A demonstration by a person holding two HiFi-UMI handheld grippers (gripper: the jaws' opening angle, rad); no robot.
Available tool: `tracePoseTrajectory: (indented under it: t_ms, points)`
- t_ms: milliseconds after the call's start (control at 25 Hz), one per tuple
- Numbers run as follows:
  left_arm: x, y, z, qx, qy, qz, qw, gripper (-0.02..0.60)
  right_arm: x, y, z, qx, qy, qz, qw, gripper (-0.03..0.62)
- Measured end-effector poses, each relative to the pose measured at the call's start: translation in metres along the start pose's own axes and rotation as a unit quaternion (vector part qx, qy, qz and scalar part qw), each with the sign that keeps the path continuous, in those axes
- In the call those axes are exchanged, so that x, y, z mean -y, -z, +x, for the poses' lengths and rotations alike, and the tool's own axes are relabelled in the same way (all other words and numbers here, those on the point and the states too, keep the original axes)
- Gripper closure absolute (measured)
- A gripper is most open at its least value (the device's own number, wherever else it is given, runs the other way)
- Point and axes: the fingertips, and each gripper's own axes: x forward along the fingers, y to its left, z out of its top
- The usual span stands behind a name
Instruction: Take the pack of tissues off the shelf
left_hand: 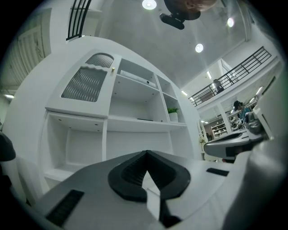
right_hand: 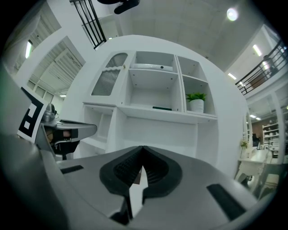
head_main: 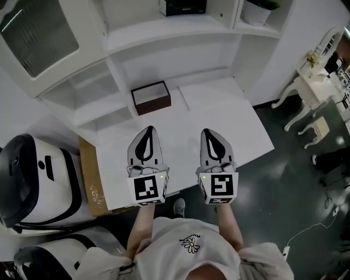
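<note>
The pack of tissues (head_main: pixel 183 6) is a dark green flat pack lying on an upper shelf of the white shelf unit (head_main: pixel 164 30). It shows as a thin dark strip in the right gripper view (right_hand: pixel 162 108) and in the left gripper view (left_hand: pixel 145 120). My left gripper (head_main: pixel 147 130) and right gripper (head_main: pixel 210 133) hover side by side over the white desk top (head_main: pixel 240 126), well short of the shelf. Both are shut with nothing between the jaws; the tips meet in the left gripper view (left_hand: pixel 146 152) and in the right gripper view (right_hand: pixel 143 147).
An open brown box (head_main: pixel 151 97) stands on the desk just beyond the left gripper. A potted plant (right_hand: pixel 196 102) sits in the compartment right of the pack. White rounded machines (head_main: pixel 33 180) and a cardboard sheet (head_main: pixel 90 180) are at the left, white furniture (head_main: pixel 311 93) at the right.
</note>
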Motion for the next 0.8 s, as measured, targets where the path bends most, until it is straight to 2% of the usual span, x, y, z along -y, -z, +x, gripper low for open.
tracePoseTrajectory:
  t_ms: [200, 400, 600, 800]
  points:
    - [-0.010, 0.003, 0.022, 0.000, -0.001, -0.006, 1.0000, 0.583, 0.002, 0.002, 0.028, -0.003, 0.005, 0.004, 1.000, 0.591]
    - [-0.015, 0.001, 0.035, 0.003, -0.007, -0.009, 0.9999, 0.583, 0.000, 0.000, 0.046, 0.000, -0.011, -0.006, 1.000, 0.591]
    - [-0.013, 0.002, 0.040, -0.003, -0.017, -0.007, 0.9998, 0.583, 0.006, -0.007, 0.054, 0.012, -0.021, -0.013, 1.000, 0.591]
    - [-0.012, -0.001, 0.040, -0.004, -0.030, -0.002, 0.9995, 0.583, 0.010, -0.006, 0.052, 0.015, -0.026, 0.006, 1.000, 0.591]
